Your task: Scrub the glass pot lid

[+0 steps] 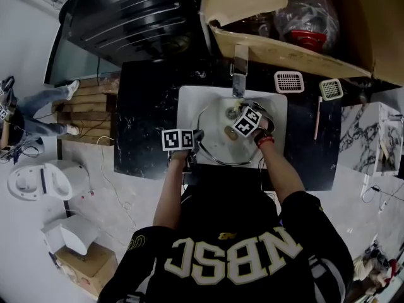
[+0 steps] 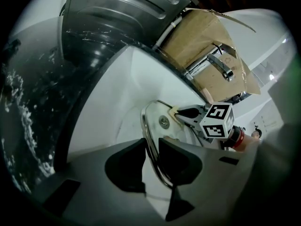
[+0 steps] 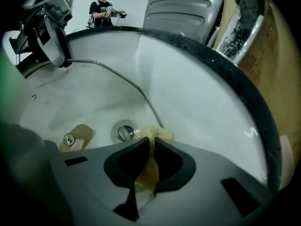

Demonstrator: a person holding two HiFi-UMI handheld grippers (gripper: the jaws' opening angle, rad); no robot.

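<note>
The lid (image 1: pixel 214 137) leans in the centre sink (image 1: pixel 189 106), left gripper (image 2: pixel 151 147) clamped on its rim, right gripper (image 3: pixel 151 145) clamped on a sponge (image 3: pixel 157 133); best press the sponge flat and sweep the glass steadily

Dim, even light — the white sink (image 1: pixel 189 106) shows brightest, the black counter (image 1: pixel 142 137) glints faintly. Both gripper views curve strongly, with black corners and soft, blurred foregrounds.
</note>
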